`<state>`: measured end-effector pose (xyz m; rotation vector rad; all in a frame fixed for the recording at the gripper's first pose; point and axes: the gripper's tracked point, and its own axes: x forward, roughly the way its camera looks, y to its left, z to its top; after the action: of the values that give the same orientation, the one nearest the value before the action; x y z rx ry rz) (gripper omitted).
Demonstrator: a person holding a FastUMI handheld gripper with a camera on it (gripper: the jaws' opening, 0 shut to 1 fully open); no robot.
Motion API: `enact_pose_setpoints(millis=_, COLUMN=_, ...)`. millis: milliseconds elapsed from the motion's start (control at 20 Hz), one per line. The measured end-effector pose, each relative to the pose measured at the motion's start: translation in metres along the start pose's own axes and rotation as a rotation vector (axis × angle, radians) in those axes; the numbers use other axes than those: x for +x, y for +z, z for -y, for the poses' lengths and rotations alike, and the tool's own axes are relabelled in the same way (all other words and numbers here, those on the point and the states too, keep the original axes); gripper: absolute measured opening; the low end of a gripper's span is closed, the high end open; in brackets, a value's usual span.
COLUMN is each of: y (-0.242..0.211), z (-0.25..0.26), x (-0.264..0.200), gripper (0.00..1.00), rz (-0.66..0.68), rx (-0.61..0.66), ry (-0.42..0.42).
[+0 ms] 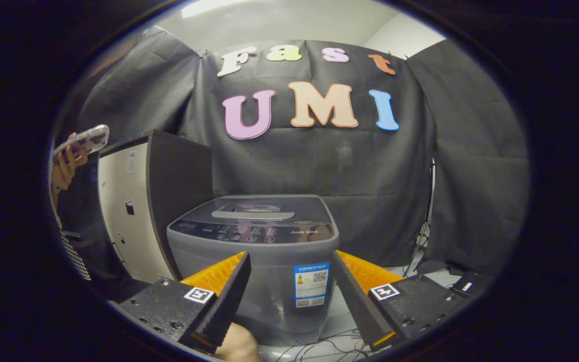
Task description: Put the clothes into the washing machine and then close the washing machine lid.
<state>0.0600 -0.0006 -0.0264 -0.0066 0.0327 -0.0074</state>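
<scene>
A grey top-loading washing machine (254, 251) stands just ahead of my gripper (289, 259), in front of the black cloth wall. Its dark lid (257, 208) lies flat and shut over the top, with a control panel along the front edge. My gripper is open, and its fingers (229, 291) spread wide on either side of the machine's front, holding nothing. A labelled sticker (311, 284) on the machine's front shows between the fingers.
A tall cabinet (141, 201) with a pale front and dark side stands left of the machine. A person's hand holds a phone (82, 143) at the far left. Cables (329, 347) lie on the floor below the machine. A thin stand (427, 221) rises on the right.
</scene>
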Motion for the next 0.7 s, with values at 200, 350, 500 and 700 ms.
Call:
enact_pose_setpoints(millis=200, y=0.0009, z=-0.0002, x=-0.0003, gripper=0.97, rz=0.004, rx=0.001, ry=0.0)
enact_pose_setpoints(millis=350, y=0.0008, z=0.0003, x=-0.0003, gripper=0.97, rz=0.004, rx=0.0, ry=0.0)
enact_pose_setpoints(millis=500, y=0.0023, z=-0.0001, x=-0.0012, gripper=0.97, rz=0.01, rx=0.001, ry=0.0)
enact_pose_setpoints(millis=700, y=0.0013, z=-0.0002, x=-0.0015, gripper=0.97, rz=0.01, rx=0.001, ry=0.0)
